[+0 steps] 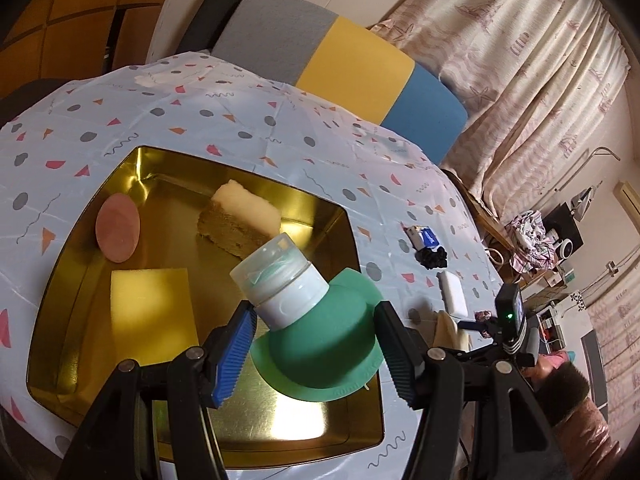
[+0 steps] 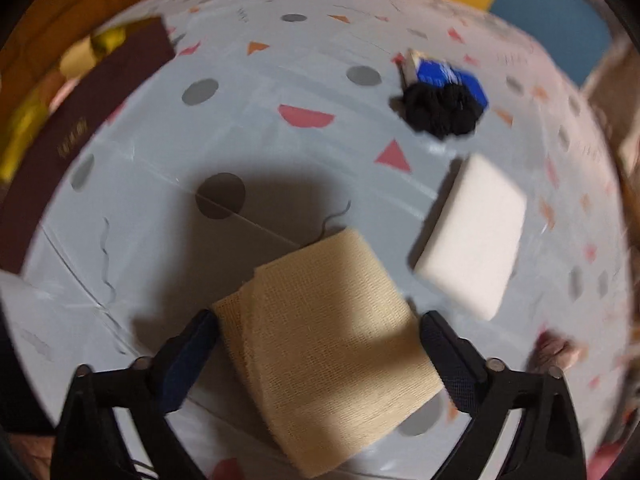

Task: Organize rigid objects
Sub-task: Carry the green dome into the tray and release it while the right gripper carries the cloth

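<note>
Left claw (image 1: 316, 344) pinches a green squeeze bottle (image 1: 320, 344) with a white flip cap (image 1: 276, 280), its fingers (image 1: 236, 344) pressed against the soft green body from both sides. The bottle hangs tilted over the near right part of a gold tin tray (image 1: 352, 240), cap pointing toward the tray's middle. Inside the tray already lie a pink oval pad (image 1: 118, 227), a yellow sponge sheet (image 1: 154, 308) and a thick two-tone sponge block (image 1: 244, 216).

Judging from this, the step in hand is setting the bottle down in the tray. To do it well, the person would likely lower it onto the bare gold floor nearest the claw, where nothing lies, and avoid swinging the cap into the sponge block just beyond it. Since the body looks squashy, a gentle release close to the floor should keep it from rolling or bouncing.

Right claw (image 2: 320, 356) is spread wide, its fingers (image 2: 192, 356) standing either side of a folded beige cloth (image 2: 320, 336) on the bench (image 2: 280, 152), not visibly pressing it. The view is motion-blurred, so contact cannot be told for certain. Just beside the cloth sits a white block (image 2: 472, 236); farther off lie a black scrunched item (image 2: 440, 110) against a blue packet (image 2: 452, 76).
</note>
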`<state>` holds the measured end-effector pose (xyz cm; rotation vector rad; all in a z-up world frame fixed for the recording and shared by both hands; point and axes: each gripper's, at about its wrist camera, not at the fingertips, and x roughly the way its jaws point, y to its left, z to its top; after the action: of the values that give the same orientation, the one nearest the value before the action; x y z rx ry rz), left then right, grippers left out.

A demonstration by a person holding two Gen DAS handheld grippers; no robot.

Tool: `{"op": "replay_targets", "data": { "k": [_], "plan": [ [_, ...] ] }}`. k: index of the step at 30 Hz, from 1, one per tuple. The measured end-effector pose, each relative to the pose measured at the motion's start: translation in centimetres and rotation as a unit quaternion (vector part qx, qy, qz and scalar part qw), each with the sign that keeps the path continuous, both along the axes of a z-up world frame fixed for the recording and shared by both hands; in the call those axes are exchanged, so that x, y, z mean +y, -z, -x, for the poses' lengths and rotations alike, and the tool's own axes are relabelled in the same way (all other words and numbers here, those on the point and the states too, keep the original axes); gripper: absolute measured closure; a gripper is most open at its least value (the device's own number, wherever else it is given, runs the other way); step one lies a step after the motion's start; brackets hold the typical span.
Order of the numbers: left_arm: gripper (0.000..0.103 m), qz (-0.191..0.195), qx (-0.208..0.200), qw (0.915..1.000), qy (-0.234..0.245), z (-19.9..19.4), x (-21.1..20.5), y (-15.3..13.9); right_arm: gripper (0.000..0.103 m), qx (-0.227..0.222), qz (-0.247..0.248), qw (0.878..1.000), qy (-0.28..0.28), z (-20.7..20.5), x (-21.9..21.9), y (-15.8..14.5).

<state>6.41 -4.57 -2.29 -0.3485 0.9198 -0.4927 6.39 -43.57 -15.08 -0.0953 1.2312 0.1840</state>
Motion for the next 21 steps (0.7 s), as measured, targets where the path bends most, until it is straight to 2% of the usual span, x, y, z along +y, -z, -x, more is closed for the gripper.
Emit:
{"op": "replay_targets", "data": {
  "k": [1, 2, 3, 4, 6, 9, 13, 16, 21],
  "plan": [
    [0.041, 0.000, 0.001, 1.0000, 0.001, 0.0, -0.1, 0.1, 0.010, -0.006, -0.005, 1.000, 0.007, 0.2, -0.3, -0.1],
    [0.041, 0.000, 0.002, 1.0000, 0.003, -0.1, -0.3, 0.2, 0.018, -0.014, -0.008, 1.000, 0.014, 0.6, -0.5, -0.4],
    [0.041, -0.002, 0.003, 1.0000, 0.005, -0.1, -0.5, 0.4, 0.030, -0.020, -0.010, 1.000, 0.018, 1.0, -0.8, -0.6],
    [0.041, -0.002, 0.004, 1.0000, 0.008, 0.0, -0.6, 0.5, 0.037, -0.026, -0.013, 0.999, 0.026, 1.3, -1.1, -0.9],
    [0.041, -0.001, 0.007, 0.9999, 0.014, 0.1, -1.0, 0.7, 0.061, -0.040, -0.023, 0.998, 0.053, 2.0, -2.1, -1.6],
    [0.041, -0.002, 0.009, 0.9998, 0.020, 0.4, -1.4, 0.9, 0.078, -0.057, -0.034, 0.993, 0.094, 2.9, -3.6, -2.3],
    [0.041, -0.004, 0.007, 0.9997, 0.022, 0.6, -1.3, 0.7, 0.080, -0.084, -0.044, 0.986, 0.134, 4.8, -3.5, -3.3],
    [0.041, -0.002, 0.004, 0.9999, 0.015, 0.6, -0.7, 0.4, 0.080, -0.117, -0.071, 0.978, 0.154, 6.3, -2.6, -4.9],
    [0.041, -0.006, 0.004, 0.9999, 0.009, 0.2, 0.2, 0.5, 0.080, -0.162, -0.137, 0.966, 0.146, 8.0, 0.9, -8.1]
  ]
}}
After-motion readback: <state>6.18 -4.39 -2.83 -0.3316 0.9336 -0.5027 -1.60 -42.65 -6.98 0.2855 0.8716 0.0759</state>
